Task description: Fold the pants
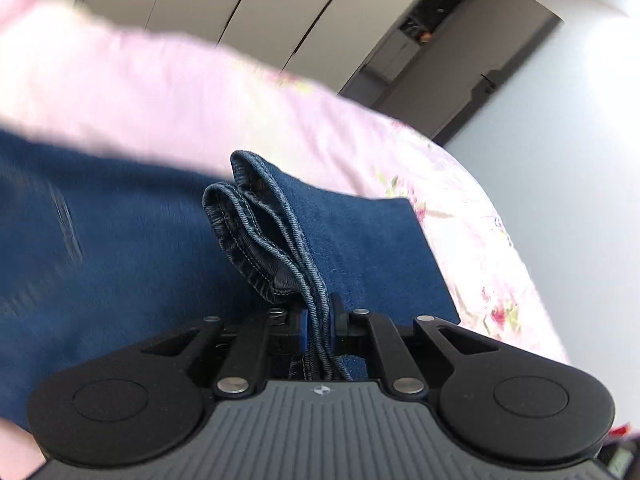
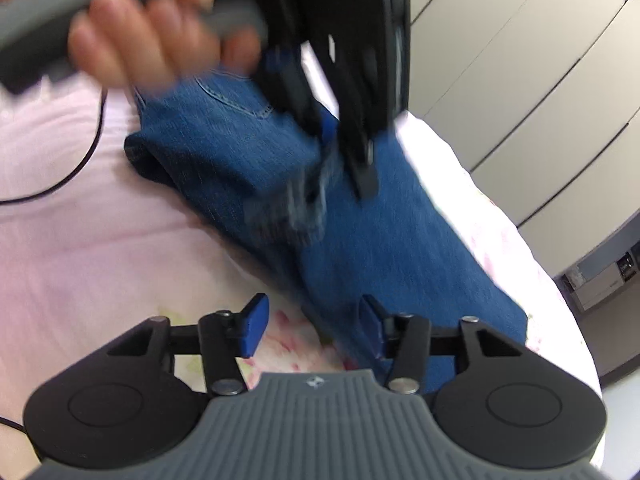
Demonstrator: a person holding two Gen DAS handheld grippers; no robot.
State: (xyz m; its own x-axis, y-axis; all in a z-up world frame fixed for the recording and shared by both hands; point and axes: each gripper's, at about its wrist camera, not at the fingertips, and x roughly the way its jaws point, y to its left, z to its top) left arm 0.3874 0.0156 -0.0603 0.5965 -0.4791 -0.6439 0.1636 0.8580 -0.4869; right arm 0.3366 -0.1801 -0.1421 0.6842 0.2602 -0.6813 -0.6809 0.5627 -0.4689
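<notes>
Blue denim pants (image 1: 360, 248) lie on a pink floral bedsheet (image 1: 472, 216). My left gripper (image 1: 318, 320) is shut on bunched hem layers of the pants (image 1: 256, 224), which stick up between its fingers. In the right wrist view the left gripper (image 2: 344, 160) hangs above the pants (image 2: 400, 248), blurred, with the denim edge pinched. My right gripper (image 2: 312, 324) is open and empty, low over the sheet at the near edge of the pants; its right finger (image 2: 370, 322) lies against the denim.
The bed's pink sheet (image 2: 80, 216) spreads left, with a black cable (image 2: 80, 164) across it. White wardrobe doors (image 2: 520, 80) stand behind the bed. A person's hand (image 2: 152, 40) grips the left gripper's handle. A doorway (image 1: 440, 48) shows beyond.
</notes>
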